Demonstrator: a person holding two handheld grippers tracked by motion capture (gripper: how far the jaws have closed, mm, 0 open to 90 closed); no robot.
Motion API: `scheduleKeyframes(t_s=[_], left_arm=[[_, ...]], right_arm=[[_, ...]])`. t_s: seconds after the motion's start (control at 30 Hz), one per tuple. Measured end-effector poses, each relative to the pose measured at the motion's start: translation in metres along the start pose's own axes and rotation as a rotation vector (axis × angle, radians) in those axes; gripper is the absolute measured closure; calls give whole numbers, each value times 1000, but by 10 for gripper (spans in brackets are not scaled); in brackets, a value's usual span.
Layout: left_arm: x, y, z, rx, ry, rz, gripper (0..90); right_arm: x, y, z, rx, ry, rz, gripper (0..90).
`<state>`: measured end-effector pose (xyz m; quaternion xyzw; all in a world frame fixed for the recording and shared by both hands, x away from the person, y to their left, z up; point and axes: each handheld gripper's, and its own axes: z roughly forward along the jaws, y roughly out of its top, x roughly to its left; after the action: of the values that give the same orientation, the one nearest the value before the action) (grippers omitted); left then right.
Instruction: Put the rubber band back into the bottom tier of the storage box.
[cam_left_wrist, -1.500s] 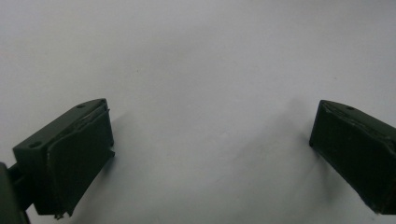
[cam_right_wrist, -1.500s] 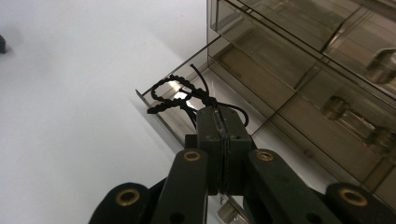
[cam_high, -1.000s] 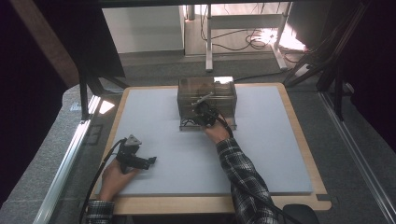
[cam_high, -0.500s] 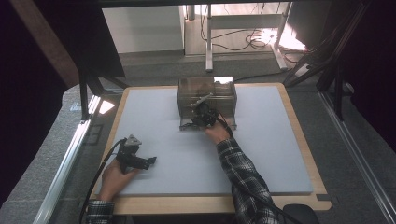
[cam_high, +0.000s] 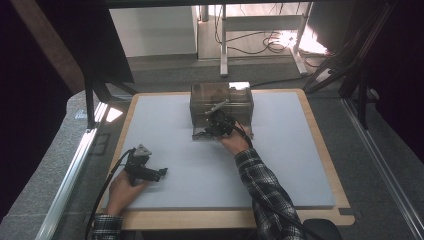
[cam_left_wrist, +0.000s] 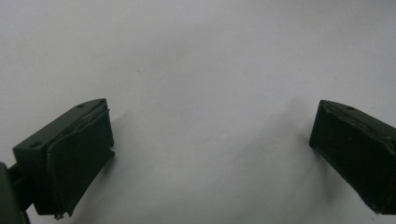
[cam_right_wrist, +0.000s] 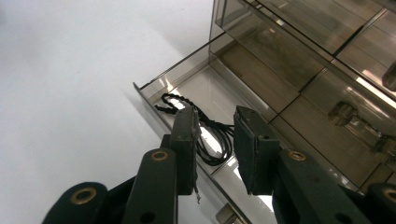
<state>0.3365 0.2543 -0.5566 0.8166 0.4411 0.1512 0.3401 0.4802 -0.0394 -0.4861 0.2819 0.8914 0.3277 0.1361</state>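
Note:
A smoky clear drawer cabinet (cam_high: 221, 97) stands at the back middle of the white mat (cam_high: 280, 150). Its bottom drawer (cam_high: 200, 134) is pulled out toward me. My right gripper (cam_high: 214, 125) hovers over that drawer. In the right gripper view the drawer (cam_right_wrist: 173, 70) holds a black coiled cord (cam_right_wrist: 173, 100), and the right gripper (cam_right_wrist: 215, 114) is open just above it with its jaws a narrow gap apart and nothing between them. My left gripper (cam_high: 161, 173) rests at the front left of the mat. It is the left gripper (cam_left_wrist: 210, 112) whose jaws stand wide open over bare mat.
The cabinet's upper drawers (cam_right_wrist: 299, 56) are closed, and small metal parts show through the lower right one. The mat lies on a wooden board (cam_high: 320, 125). A metal rail (cam_high: 75, 165) runs along the table's left side.

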Motion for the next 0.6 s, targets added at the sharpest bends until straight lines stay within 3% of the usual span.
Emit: scheduleKeyframes(t_s=[0.6], left_arm=[[0,0,0,0,0,0,0]], right_arm=[[4,-6,-12,-5,11,-18,618]])
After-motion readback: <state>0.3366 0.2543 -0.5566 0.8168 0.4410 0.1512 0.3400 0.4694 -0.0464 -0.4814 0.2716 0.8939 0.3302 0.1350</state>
